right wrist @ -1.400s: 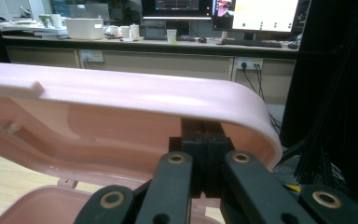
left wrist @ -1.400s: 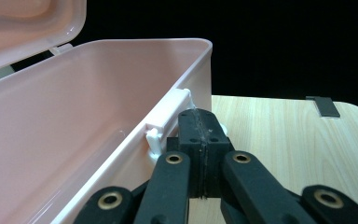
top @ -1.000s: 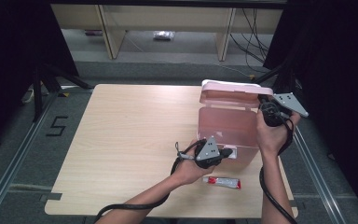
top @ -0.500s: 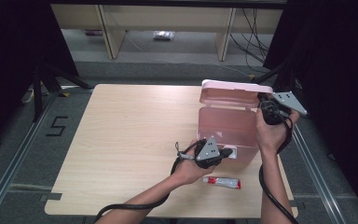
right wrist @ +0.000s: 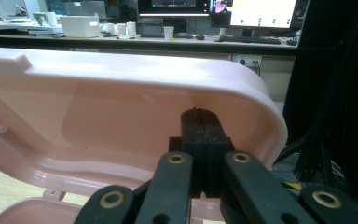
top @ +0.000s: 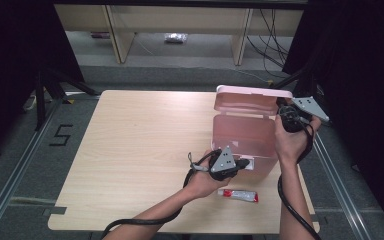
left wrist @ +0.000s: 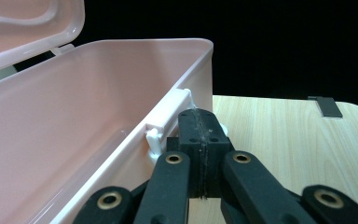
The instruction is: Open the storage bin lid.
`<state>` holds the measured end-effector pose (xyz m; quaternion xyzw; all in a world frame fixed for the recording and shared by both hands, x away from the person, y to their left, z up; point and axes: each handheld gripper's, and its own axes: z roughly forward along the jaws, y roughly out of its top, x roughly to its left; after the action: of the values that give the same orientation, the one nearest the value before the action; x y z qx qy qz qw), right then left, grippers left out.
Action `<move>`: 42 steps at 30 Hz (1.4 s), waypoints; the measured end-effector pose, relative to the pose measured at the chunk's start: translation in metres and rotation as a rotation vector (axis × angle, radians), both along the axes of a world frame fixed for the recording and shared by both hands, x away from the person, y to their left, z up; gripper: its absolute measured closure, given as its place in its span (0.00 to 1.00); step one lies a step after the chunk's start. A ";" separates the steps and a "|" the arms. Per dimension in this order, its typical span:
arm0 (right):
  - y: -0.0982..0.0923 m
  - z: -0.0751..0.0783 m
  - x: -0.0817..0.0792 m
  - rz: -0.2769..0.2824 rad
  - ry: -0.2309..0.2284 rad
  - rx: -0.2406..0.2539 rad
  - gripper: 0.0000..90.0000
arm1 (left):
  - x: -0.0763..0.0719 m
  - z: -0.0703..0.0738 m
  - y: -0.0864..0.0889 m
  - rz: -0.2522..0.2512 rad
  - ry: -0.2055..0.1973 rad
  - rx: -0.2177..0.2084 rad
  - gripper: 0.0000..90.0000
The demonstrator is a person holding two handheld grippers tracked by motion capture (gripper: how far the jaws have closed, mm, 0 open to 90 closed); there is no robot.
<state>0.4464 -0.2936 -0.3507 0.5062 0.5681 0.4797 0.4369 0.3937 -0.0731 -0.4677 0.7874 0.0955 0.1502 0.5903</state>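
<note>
High view: the pink box [top: 244,137] sits on the worktop's right side, long axis left-right, left tool [top: 245,163] closed against its front latch, right tool [top: 281,111] closed at the raised lid [top: 252,99]

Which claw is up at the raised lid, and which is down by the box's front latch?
The right claw is at the raised lid; the left claw sits low by the front latch.

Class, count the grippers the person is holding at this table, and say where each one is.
2: left gripper at the pink box's near wall; right gripper against its raised lid.
</note>
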 end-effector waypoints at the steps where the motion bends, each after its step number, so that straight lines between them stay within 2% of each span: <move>1: -0.001 0.000 0.000 0.002 0.003 -0.005 1.00 | 0.000 0.000 0.000 0.000 0.000 0.000 0.99; 5: 0.000 -0.001 0.002 0.001 -0.003 -0.001 1.00 | 0.000 0.000 0.000 0.000 -0.001 0.001 0.99; 7: 0.001 0.000 0.002 -0.004 0.010 0.019 1.00 | 0.000 0.000 0.000 0.001 -0.002 0.001 0.99; 11: -0.001 0.000 0.004 -0.002 0.010 -0.001 1.00 | 0.000 0.000 0.000 0.000 -0.001 0.001 0.99; 14: 0.000 0.000 0.005 -0.003 0.012 0.010 1.00 | 0.000 0.000 0.000 0.001 -0.002 0.001 0.99; 20: -0.001 -0.001 0.007 -0.005 0.003 -0.001 1.00 | 0.000 0.000 0.000 0.002 -0.002 0.001 0.99; 21: 0.000 -0.002 0.007 -0.007 0.012 0.017 1.00 | 0.000 0.000 0.000 0.001 -0.001 0.001 0.99; 23: -0.001 -0.002 0.008 -0.009 0.015 0.019 1.00 | 0.000 0.000 0.000 0.001 -0.002 0.001 0.99; 24: -0.002 -0.002 0.009 -0.004 0.016 0.001 1.00 | 0.000 0.000 0.000 0.001 -0.001 0.001 0.99; 27: -0.002 -0.003 0.010 -0.003 0.010 0.005 1.00 | 0.000 0.000 0.000 0.001 -0.003 0.002 0.99; 29: -0.002 -0.002 0.010 -0.008 0.023 0.000 1.00 | 0.000 0.000 0.000 0.001 -0.003 0.001 0.99; 32: -0.001 -0.004 0.011 -0.011 0.020 0.015 1.00 | 0.000 0.000 0.000 0.002 -0.003 0.002 0.99; 38: -0.003 -0.005 0.014 -0.006 0.019 0.003 1.00 | 0.000 0.000 0.000 0.002 -0.002 0.001 0.99; 39: -0.002 -0.005 0.014 -0.010 0.030 0.018 1.00 | -0.001 0.000 0.000 0.006 0.000 0.000 0.99; 40: -0.003 -0.005 0.015 -0.004 0.022 0.001 1.00 | -0.001 0.000 0.000 0.005 -0.002 0.001 0.99; 42: -0.003 -0.005 0.015 -0.005 0.024 0.003 1.00 | -0.001 0.000 0.000 0.006 0.000 -0.001 0.99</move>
<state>0.4614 -0.2966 -0.3557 0.5140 0.5714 0.4732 0.4306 0.3930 -0.0730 -0.4681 0.7869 0.0978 0.1518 0.5901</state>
